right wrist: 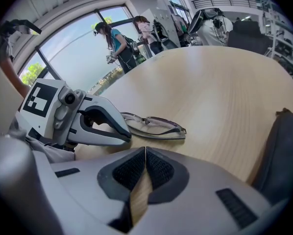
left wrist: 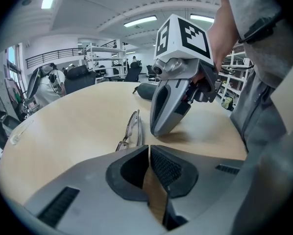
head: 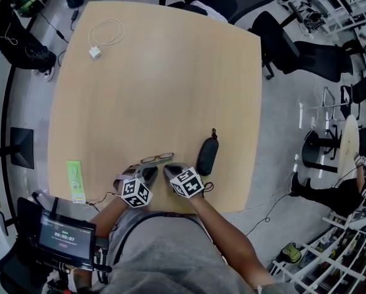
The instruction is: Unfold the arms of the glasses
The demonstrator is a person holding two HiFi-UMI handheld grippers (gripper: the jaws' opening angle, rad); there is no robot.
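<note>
L gripper [left wrist: 149, 150] & R gripper [right wrist: 145, 152] both clenched, empty, folded glasses [head: 156, 158] just ahead on table [head: 171, 72]

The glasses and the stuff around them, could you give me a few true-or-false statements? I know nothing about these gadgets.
1. The glasses lie on the table, in neither gripper's jaws. True.
2. In the head view, the dark case lies to the left of the glasses. False: it lies to their right.
3. The left gripper and the right gripper both have their jaws together with nothing between them. True.
4. The white cable lies right beside the glasses. False: it is coiled at the far end of the table, well away from them.
</note>
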